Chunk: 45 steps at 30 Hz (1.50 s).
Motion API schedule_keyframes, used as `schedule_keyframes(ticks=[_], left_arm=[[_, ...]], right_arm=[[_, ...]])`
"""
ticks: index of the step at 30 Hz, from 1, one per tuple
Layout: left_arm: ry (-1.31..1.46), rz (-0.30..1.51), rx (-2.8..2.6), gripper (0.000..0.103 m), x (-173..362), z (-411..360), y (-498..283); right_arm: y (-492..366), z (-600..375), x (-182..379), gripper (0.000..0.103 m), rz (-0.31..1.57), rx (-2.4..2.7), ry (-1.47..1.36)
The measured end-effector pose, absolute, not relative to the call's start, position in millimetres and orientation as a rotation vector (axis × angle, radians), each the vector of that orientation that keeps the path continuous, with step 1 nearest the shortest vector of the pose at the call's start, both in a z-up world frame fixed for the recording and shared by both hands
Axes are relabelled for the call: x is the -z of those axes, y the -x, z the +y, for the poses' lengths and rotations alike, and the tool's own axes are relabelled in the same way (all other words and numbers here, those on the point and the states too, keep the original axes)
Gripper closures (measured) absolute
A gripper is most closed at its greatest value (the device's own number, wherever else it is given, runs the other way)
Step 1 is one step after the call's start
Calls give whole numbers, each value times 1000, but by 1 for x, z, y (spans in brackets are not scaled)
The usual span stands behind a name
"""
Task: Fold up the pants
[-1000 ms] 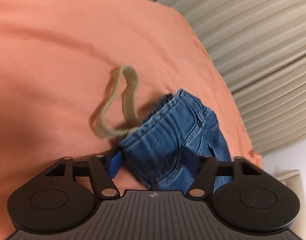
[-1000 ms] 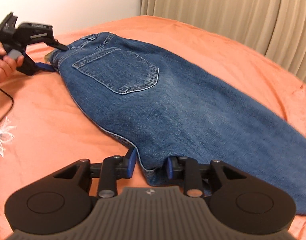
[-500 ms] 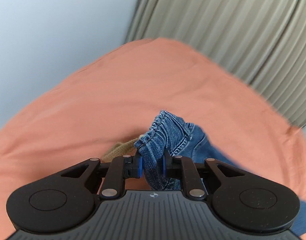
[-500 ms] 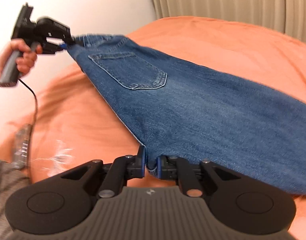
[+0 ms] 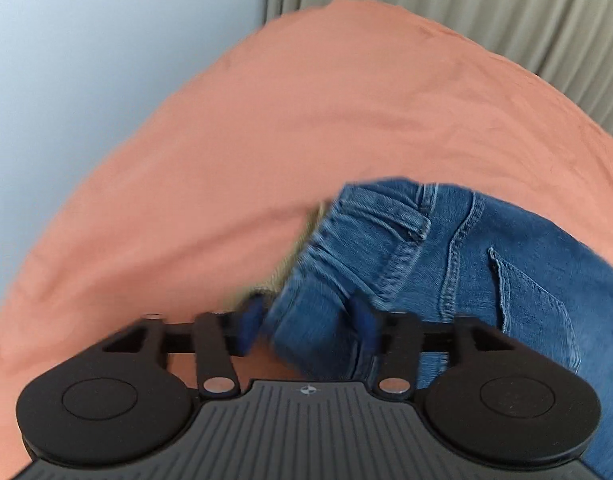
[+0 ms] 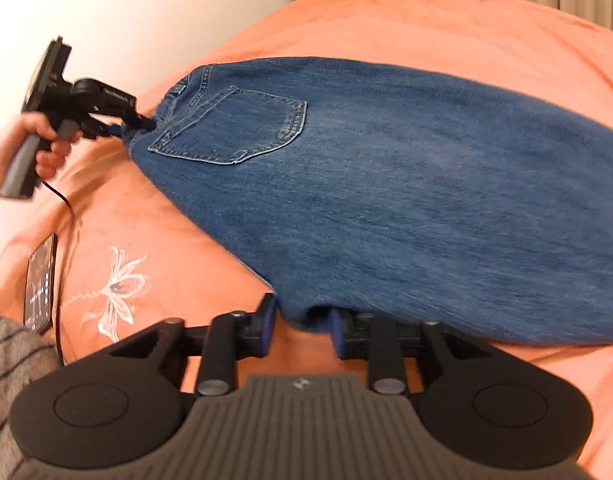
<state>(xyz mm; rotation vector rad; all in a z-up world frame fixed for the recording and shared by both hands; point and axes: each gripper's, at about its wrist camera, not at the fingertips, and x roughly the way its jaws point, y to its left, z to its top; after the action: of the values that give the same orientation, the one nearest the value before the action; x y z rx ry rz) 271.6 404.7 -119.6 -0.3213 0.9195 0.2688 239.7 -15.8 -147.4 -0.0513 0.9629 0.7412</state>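
Observation:
Blue jeans (image 6: 386, 184) lie back side up on the orange bedspread (image 6: 426, 28), waistband to the left, legs running right. My left gripper (image 5: 306, 324) has its jaws spread, with the waistband (image 5: 338, 248) lying loosely between the blue pads. In the right wrist view the left gripper (image 6: 124, 128) sits at the waistband corner, held by a hand. My right gripper (image 6: 300, 330) is open, with the crotch edge of the jeans between its pads. A tan belt (image 5: 302, 248) peeks out behind the waistband.
A phone (image 6: 40, 284) with a cable lies on the bedspread at the left edge near a white flower embroidery (image 6: 114, 292). Beige curtains (image 5: 466, 8) hang behind the bed. A grey striped sleeve (image 6: 14, 364) is at the lower left.
Both grippers closed on the jeans and lifted them half a second ago. Now both have opened and the jeans have come down onto the bedspread, shifted left.

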Motion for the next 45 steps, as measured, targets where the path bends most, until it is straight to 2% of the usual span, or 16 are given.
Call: schedule_keyframes(ticks=[4,7,10,12,16,18,19,26,32,34,37,38,39,45], left_arm=[[170,856,-192,28,85,395,-265],[168,861,-75,32,73,384,-274],[144,866,-36,50,78,366,-293],[132,871,-30,71,88,354,-308],[169,870,-77,84,111,348,-344],[212,895,-100,97,121,352,-360],[226,918,-106,98,128,354,-369],[226,979,-109,97,162,351,-398],[97,947,-142,98,148,329,-390],[71,896,-178,95,137,320,-381],[74,801,-237,76,118,309,-363],[85,782,-230,63,112,305,-358],[101,774,-204,59,108,300,-353],[101,803,-120,58,94,254,-339]], right_arm=[[-233,-40,137,72,965,-704,58],[-237,-60,129,72,948,-658,49],[-239,-80,117,72,903,-602,56],[-245,-91,111,72,863,-558,69],[-264,-110,108,72,839,-468,95],[-274,-123,110,72,840,-422,110],[-279,-131,113,72,844,-393,117],[-311,-202,129,72,897,-182,46],[-321,-298,125,71,881,45,-146],[-320,-332,121,71,861,114,-196],[-317,-384,113,71,818,204,-280],[-316,-401,110,72,804,228,-304],[-316,-416,110,72,791,246,-325],[-330,-501,117,71,729,327,-530]])
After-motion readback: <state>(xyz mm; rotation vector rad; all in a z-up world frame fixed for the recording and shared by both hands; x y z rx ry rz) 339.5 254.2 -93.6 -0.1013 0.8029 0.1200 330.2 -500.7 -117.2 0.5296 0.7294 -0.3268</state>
